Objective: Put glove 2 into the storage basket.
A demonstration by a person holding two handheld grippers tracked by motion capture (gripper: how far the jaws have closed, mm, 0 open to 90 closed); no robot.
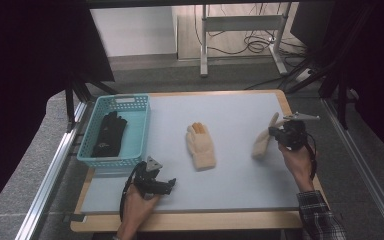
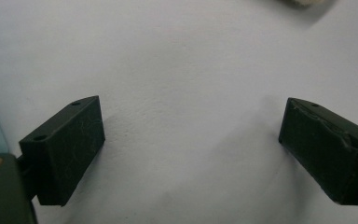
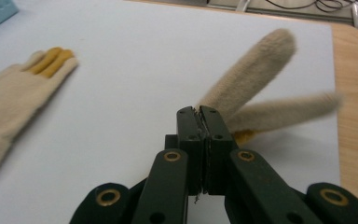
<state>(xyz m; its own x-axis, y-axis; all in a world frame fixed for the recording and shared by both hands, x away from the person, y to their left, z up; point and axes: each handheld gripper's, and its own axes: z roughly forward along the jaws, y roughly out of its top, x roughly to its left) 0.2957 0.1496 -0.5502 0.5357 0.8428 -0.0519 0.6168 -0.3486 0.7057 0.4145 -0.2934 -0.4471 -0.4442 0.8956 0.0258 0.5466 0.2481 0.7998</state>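
Right gripper [image 3: 200, 112] clenched on a beige glove [image 3: 256, 74], its jaws pressed together with the fabric pinched between their tips; the glove's fingers project up and away beyond the jaws, clear of the grey mat [image 1: 240, 165] at the table's right side. Second beige glove [image 1: 200, 146] lies flat at mid-mat, well apart. Left gripper [image 2: 191, 149] released, jaws wide over bare mat near the front edge. A black glove [image 1: 110, 134] lies in the teal basket [image 1: 145, 125] at far left.
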